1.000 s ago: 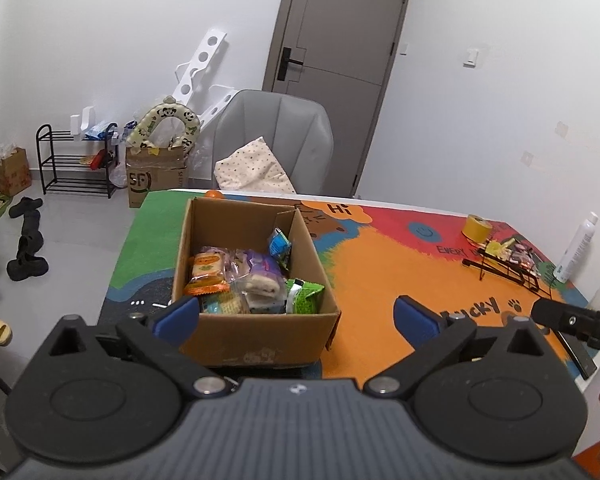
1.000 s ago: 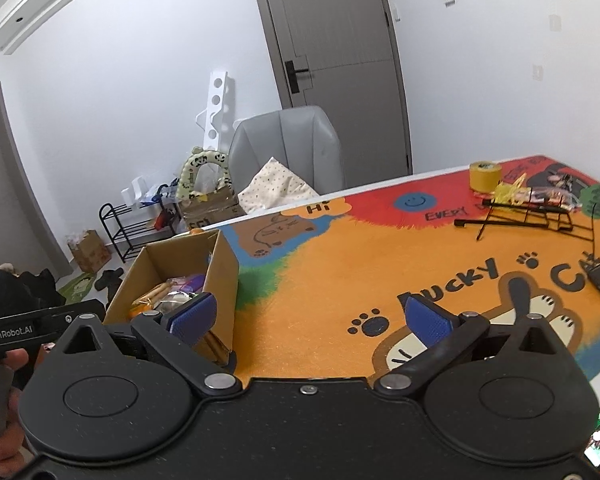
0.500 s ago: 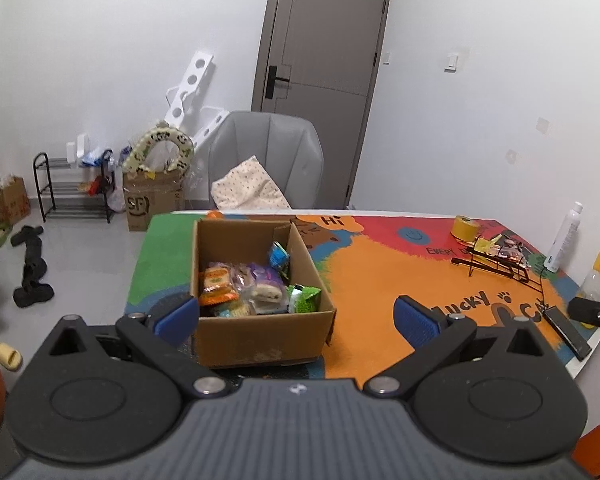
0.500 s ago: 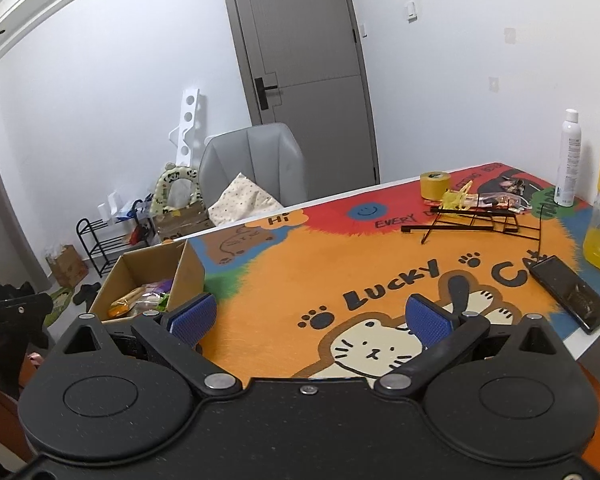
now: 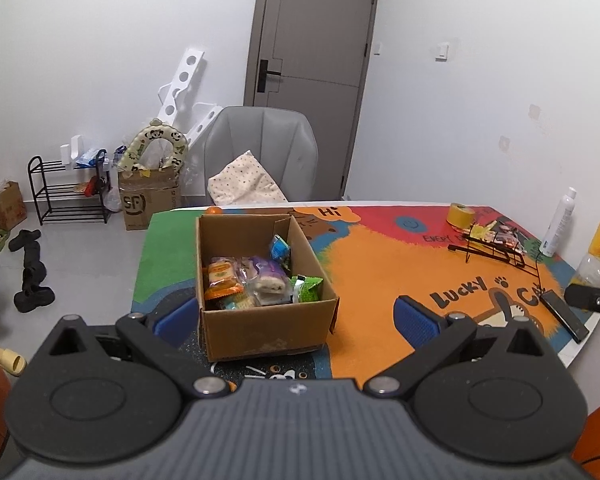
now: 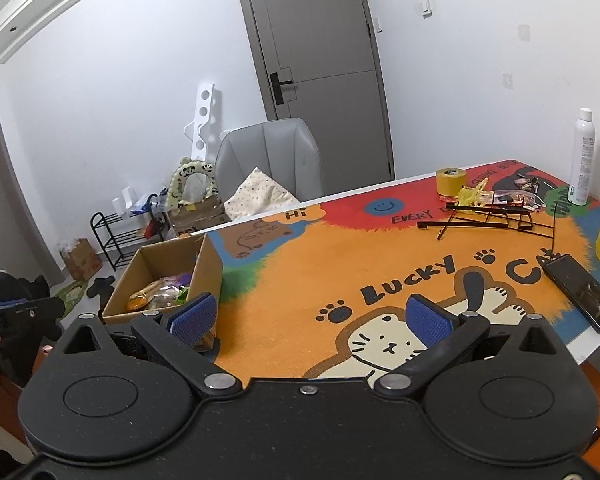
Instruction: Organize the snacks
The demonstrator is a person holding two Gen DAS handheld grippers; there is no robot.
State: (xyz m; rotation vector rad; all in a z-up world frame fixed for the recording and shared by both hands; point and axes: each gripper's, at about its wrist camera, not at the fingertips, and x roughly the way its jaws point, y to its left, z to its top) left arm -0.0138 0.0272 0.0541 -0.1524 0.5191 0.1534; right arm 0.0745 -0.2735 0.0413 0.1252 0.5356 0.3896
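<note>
Since a moment ago both grippers have pulled back and up, so more of the bench shows. In the left wrist view, the left gripper (image 5: 296, 318) is spread wide and empty, above the near wall of the cardboard box (image 5: 268, 324), which holds the snacks (image 5: 256, 280) on the bench (image 5: 380, 272). In the right wrist view, the right gripper (image 6: 308, 316) is likewise released and empty, the box (image 6: 210, 268) to its left and a phone (image 6: 582, 292) at the right edge.

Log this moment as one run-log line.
left tongs: open, empty | right tongs: open, empty | cardboard box: snacks inside | stage: pre-grasp
</note>
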